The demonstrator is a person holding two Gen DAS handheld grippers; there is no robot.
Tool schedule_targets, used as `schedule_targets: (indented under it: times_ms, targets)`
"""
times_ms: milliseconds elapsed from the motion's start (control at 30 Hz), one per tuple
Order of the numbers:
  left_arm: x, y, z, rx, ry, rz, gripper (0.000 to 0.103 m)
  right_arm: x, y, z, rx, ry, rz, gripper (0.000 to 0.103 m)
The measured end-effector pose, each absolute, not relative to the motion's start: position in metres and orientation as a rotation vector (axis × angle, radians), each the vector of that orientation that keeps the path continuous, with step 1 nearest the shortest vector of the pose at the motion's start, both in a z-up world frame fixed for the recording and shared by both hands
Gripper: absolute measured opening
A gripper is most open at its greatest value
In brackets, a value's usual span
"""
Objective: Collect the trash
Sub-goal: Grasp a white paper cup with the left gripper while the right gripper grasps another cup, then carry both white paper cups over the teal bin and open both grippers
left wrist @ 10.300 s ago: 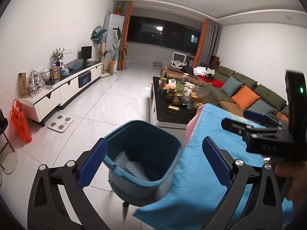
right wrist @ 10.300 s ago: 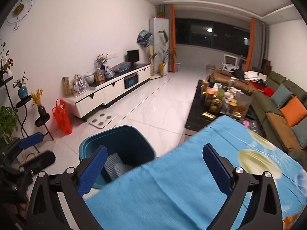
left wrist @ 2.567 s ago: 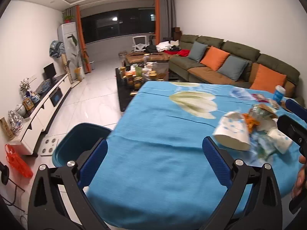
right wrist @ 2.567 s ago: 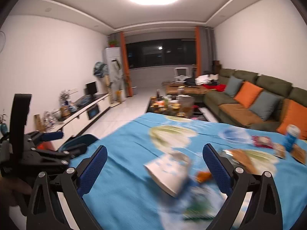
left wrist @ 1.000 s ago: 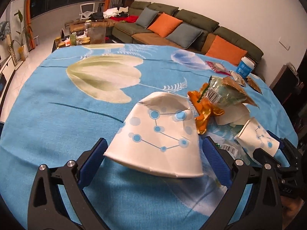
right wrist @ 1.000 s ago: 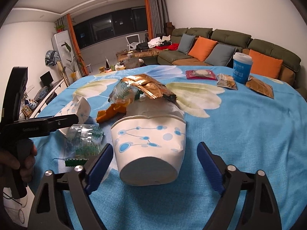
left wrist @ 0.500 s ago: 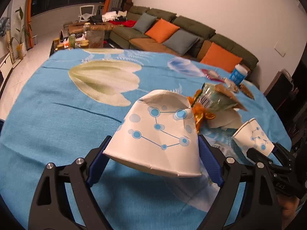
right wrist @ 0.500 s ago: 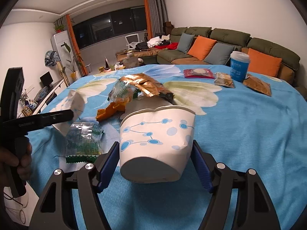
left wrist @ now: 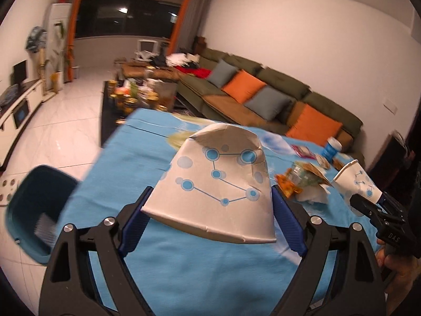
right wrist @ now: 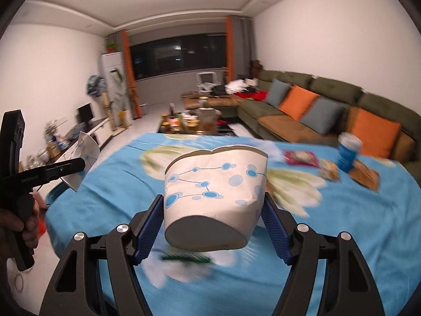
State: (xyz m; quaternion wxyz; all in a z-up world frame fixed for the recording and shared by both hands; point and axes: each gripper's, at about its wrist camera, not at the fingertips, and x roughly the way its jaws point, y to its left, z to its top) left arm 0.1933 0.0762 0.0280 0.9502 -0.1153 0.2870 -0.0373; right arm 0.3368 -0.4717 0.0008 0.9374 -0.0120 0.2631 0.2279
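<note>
My left gripper is shut on a crushed white paper cup with blue dots and holds it above the blue tablecloth. My right gripper is shut on a second white dotted paper cup, lifted off the cloth. Each gripper shows in the other's view: the right one with its cup at the right, the left one with its cup at the left. A teal trash bin stands on the floor at the table's left edge. Snack wrappers and a tissue lie on the cloth.
A blue lidded cup and several snack packets sit at the table's far right. A green plastic wrapper lies under my right gripper. A green sofa with orange cushions and a cluttered coffee table stand behind.
Both grippers have lifted their cups off the cloth and swung up and left. The trash bin has come back into the left wrist view.
</note>
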Motion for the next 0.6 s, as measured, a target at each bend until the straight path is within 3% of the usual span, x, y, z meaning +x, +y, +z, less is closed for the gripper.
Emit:
schedule_targets:
  times_ms: [600]
  targets:
    - [0.099,0.275,0.036,-0.323,0.521,0.311,0.086,0.351,-0.266,0.032,-0.166,0.517,0.885,0.07]
